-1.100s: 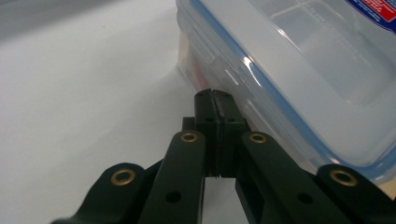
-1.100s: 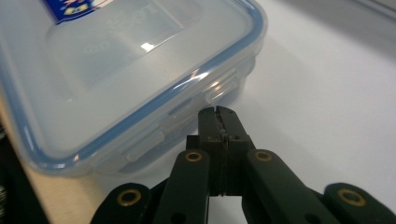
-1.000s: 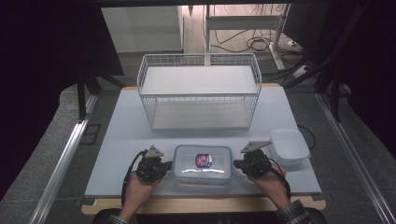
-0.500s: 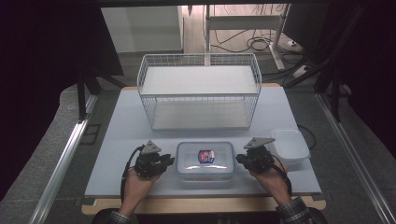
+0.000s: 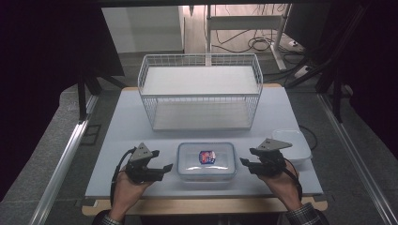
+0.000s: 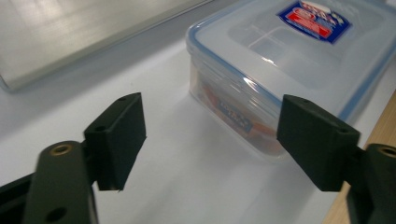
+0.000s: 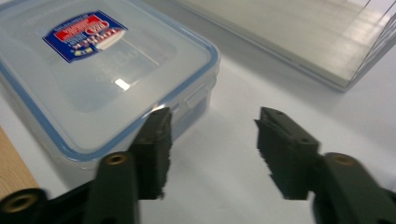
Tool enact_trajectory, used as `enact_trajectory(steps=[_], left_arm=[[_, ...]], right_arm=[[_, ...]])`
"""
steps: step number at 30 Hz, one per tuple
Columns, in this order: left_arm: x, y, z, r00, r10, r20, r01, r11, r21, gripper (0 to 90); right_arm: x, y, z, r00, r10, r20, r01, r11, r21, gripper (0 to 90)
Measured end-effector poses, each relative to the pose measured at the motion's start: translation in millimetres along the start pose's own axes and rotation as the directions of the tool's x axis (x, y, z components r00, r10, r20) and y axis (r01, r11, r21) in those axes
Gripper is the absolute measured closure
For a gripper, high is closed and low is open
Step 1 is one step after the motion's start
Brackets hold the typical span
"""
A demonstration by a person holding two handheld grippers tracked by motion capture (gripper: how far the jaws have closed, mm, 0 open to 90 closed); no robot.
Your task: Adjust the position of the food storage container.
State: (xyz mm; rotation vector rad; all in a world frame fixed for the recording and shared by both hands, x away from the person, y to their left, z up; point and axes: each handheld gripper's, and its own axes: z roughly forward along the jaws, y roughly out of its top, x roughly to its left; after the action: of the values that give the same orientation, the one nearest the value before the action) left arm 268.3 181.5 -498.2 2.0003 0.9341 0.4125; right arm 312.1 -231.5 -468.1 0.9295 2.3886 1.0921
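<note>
A clear lidded container (image 5: 206, 160) with a blue seal and a red-and-blue label rests on the white table top, near the front. My left gripper (image 5: 164, 169) is just off its left end, and my right gripper (image 5: 244, 163) just off its right end. Both point inward at it. Each gripper's jaws have just been opening and hold nothing. In the left gripper view the open left gripper (image 6: 215, 135) frames bare table, with the container (image 6: 289, 60) beyond its right jaw. In the right gripper view the right gripper (image 7: 215, 144) is open beside the container's latch end (image 7: 93, 79).
A white wire basket (image 5: 202, 91) with a pale floor stands behind the container at the table's middle. A second, whitish tub (image 5: 293, 145) sits behind my right hand. The wooden front edge (image 5: 202, 206) runs just below my hands.
Both grippers were shut against the container's ends a second ago. They have since drawn outward, away from it, and their jaws have opened. The container stays on the table.
</note>
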Motion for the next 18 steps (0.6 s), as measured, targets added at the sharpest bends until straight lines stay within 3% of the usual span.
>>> enact_trajectory(steps=[2, 3, 8, 13, 18], left_arm=[[-6.9, -1.7, -1.9, 0.998, 0.048, -0.042, -0.048, 0.9989, 0.001, 18.5], [-8.9, -2.1, -2.7, 0.9976, 0.055, -0.041, -0.055, 0.9985, 0.005, 17.6], [-17.3, -8.0, -6.7, 0.9992, 0.036, 0.013, -0.036, 0.9993, 0.01, 8.3], [-17.2, -11.9, -7.2, 0.9992, 0.006, 0.038, -0.006, 0.9999, 0.015, 7.2], [-15.5, -13.8, -6.0, 0.999, 0.041, 0.021, -0.041, 0.9991, 0.008, 4.4]], right_arm=[[1.7, 0.0, -1.9, 1.0, -0.001, -0.004, 0.001, 1.0, -0.017, 37.3], [2.2, -0.1, -3.0, 1.0, 0.002, -0.005, -0.002, 1.0, -0.027, 36.0], [5.8, -3.9, -11.1, 0.9984, 0.03, -0.047, -0.033, 0.997, -0.072, 30.5], [8.9, -9.5, -13.5, 0.9969, 0.032, -0.072, -0.038, 0.995, -0.091, 21.0], [10.8, -15.0, -11.8, 0.9961, 0.023, -0.085, -0.031, 0.996, -0.086, 18.1]])
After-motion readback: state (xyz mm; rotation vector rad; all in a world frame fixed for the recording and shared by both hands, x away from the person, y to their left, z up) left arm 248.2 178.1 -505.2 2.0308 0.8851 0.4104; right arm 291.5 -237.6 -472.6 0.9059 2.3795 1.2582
